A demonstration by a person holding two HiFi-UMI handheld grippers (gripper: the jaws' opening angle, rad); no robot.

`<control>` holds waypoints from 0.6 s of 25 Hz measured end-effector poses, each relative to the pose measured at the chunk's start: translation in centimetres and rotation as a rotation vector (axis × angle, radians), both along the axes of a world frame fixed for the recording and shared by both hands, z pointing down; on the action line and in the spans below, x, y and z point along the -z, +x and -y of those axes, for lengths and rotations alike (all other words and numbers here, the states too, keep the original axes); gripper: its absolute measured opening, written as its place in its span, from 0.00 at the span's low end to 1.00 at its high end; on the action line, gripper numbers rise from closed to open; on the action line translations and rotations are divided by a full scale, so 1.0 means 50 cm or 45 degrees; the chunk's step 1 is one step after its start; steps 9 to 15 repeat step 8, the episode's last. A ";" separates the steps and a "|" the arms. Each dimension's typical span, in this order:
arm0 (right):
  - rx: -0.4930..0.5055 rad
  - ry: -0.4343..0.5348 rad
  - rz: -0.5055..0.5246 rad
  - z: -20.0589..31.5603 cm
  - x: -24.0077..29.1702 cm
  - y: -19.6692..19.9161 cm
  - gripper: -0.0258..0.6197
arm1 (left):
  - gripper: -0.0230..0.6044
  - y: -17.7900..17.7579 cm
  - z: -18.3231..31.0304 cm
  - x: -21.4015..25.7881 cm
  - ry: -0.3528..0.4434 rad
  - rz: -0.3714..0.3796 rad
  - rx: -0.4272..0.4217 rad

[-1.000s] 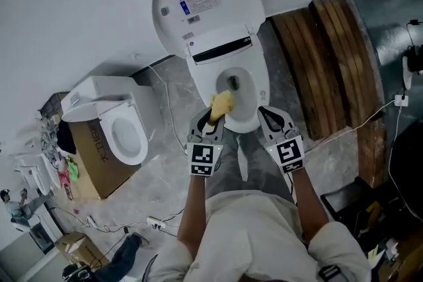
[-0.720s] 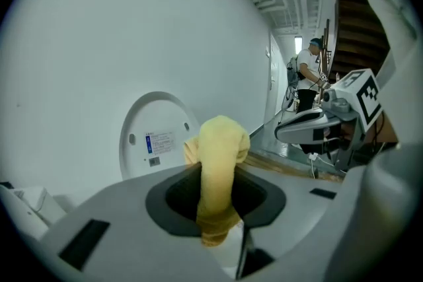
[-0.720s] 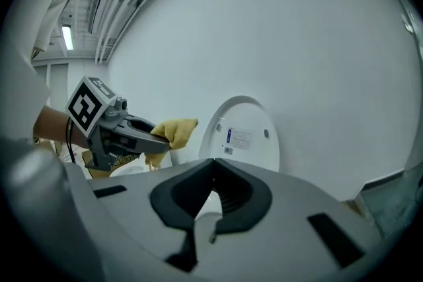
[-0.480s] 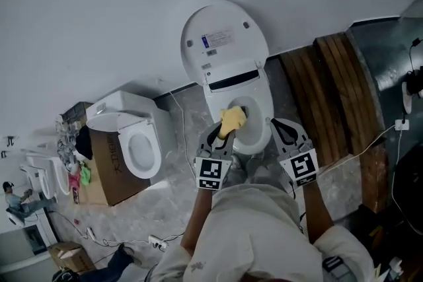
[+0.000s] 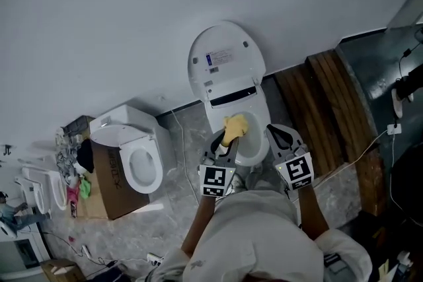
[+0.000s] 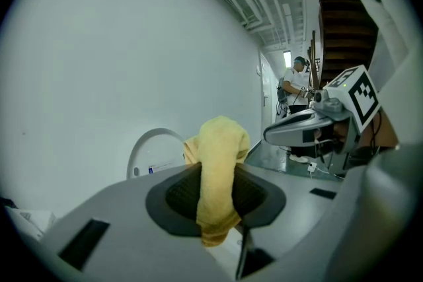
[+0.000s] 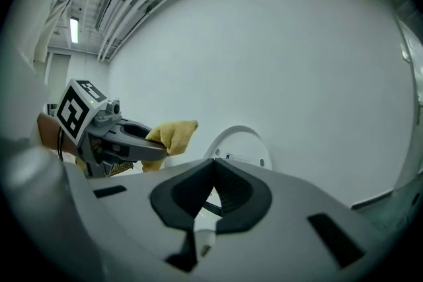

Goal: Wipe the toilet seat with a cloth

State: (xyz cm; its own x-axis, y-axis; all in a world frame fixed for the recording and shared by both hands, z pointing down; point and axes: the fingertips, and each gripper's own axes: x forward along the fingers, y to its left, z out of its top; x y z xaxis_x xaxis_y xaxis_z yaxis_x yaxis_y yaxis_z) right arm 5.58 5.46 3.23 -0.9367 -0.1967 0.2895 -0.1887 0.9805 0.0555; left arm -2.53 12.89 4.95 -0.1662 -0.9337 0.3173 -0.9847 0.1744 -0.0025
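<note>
Jaws of the left gripper (image 6: pixel 221 198) are clamped on a yellow cloth (image 6: pixel 218 142). Its bunched end sticks out past the tips and hangs over the bowl opening of the toilet, inside the ring of the toilet seat (image 5: pixel 261 131). Whether it touches the seat cannot be told. The right gripper (image 7: pixel 213 185) has its tips pressed together with nothing between them, just right of the toilet's bowl. The toilet's lid (image 5: pixel 223 61) stands raised against the wall. Left of the toilet, a second toilet (image 5: pixel 135 158) rests on a cardboard box (image 5: pixel 106 185). Right of the toilet lie wooden planks (image 5: pixel 330 115).
</note>
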 end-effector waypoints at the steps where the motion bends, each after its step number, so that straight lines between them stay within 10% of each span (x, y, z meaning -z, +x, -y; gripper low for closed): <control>1: -0.008 0.006 0.000 -0.005 0.005 0.002 0.05 | 0.22 0.000 -0.005 0.008 0.012 -0.003 0.002; 15: -0.031 0.024 -0.010 -0.036 0.040 0.036 0.05 | 0.22 0.002 -0.042 0.058 0.054 0.008 0.039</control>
